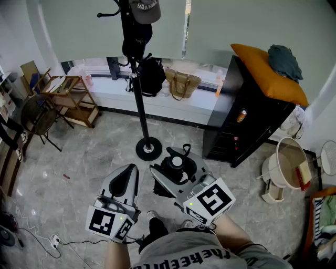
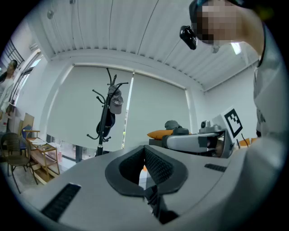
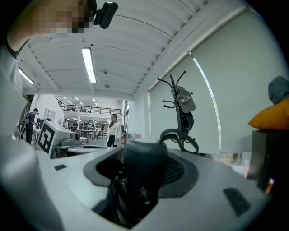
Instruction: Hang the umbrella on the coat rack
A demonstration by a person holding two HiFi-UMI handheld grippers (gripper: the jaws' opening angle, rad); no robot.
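Observation:
The black coat rack [image 1: 137, 84] stands ahead on the marble floor on a round base [image 1: 148, 148], with a grey cap [image 1: 144, 10] and a dark bag hung near its top. It also shows in both gripper views: the coat rack [image 2: 107, 118] left of centre, the coat rack [image 3: 182, 118] right of centre. My right gripper [image 1: 176, 176] is held level and shut on a folded black umbrella [image 1: 177, 163]. Its round end [image 3: 142, 169] stands between the jaws, and its wrist strap [image 3: 179, 135] loops beyond. My left gripper [image 1: 127, 171] hovers beside it, shut [image 2: 145, 169] and holding nothing.
A black cabinet [image 1: 247, 121] with an orange cushion [image 1: 268, 73] stands right of the rack. Bags [image 1: 181, 84] and a black backpack [image 1: 152, 76] sit on the window ledge. A wooden cart [image 1: 68, 97] and a chair [image 1: 37, 121] are at left, a white basket [image 1: 286, 168] at right.

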